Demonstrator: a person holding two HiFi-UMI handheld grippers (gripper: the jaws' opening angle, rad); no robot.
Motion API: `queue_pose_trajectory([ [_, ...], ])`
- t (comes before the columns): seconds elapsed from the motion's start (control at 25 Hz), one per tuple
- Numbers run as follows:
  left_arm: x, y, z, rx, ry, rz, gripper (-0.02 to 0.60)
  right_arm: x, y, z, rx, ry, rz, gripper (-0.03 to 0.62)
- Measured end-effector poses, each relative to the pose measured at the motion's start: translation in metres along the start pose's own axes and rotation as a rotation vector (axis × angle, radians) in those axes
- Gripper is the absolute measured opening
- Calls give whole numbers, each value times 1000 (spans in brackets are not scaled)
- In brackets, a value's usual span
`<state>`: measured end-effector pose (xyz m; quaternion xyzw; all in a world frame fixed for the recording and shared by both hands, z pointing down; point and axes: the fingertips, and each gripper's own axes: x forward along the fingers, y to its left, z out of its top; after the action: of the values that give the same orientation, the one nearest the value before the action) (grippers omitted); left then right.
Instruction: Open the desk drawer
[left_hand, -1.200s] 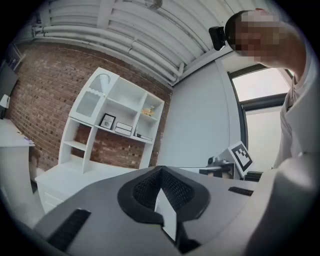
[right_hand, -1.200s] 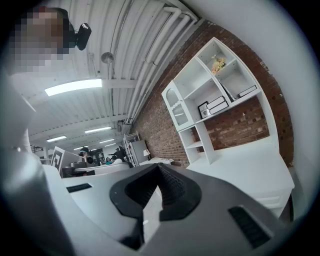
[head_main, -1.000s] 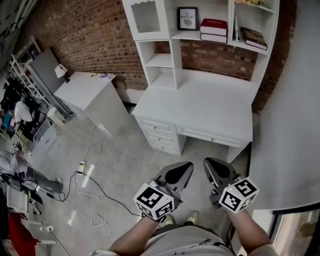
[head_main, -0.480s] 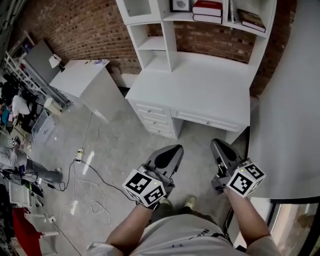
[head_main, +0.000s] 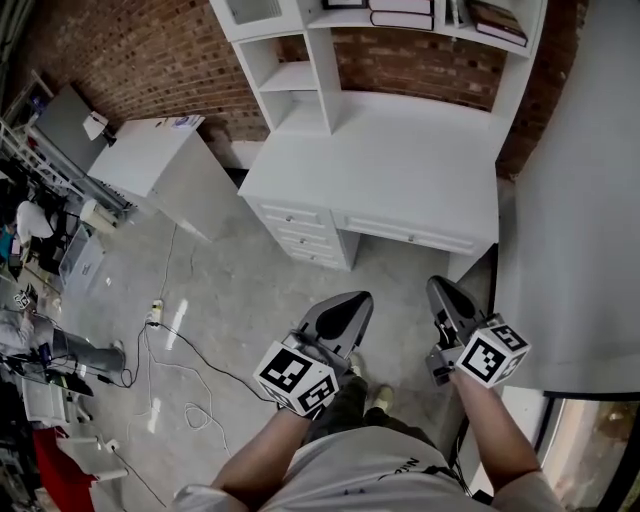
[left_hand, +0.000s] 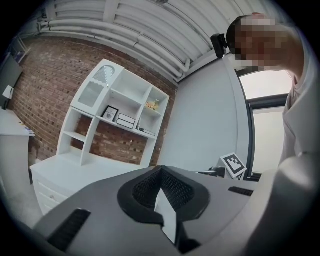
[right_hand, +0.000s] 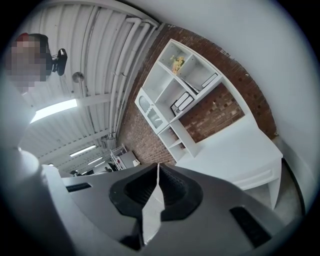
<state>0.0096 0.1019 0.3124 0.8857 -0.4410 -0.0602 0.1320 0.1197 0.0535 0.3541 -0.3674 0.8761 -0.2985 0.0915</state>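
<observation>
Ahead, floor (head_main: 385, 278) separates left gripper (head_main: 352, 304), right gripper (head_main: 441, 292) from desk drawer (head_main: 410, 234)

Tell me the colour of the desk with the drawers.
White all over, the hutch-topped desk and its drawer fronts alike. The head view shows it best.

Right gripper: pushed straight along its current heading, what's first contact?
Probably the white desk, near its front edge above the wide drawer; nothing stands in the gap before it. Height is hard to judge: the right gripper may clear the top and reach the hutch instead.
</observation>
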Motion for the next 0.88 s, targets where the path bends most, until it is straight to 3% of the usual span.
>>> queue_pose_trajectory([
  [0.32,32,46,-6,-4,9,-49,12,40,-36,-11,-11,44,-104,20],
  [0.64,70,109,-17,11,43,-105,12,97,-84,-37,43,99,-231,21],
  [0.88,99,125,-41,-1,96,-163,12,110,-133,-64,85,151,-333,23],
])
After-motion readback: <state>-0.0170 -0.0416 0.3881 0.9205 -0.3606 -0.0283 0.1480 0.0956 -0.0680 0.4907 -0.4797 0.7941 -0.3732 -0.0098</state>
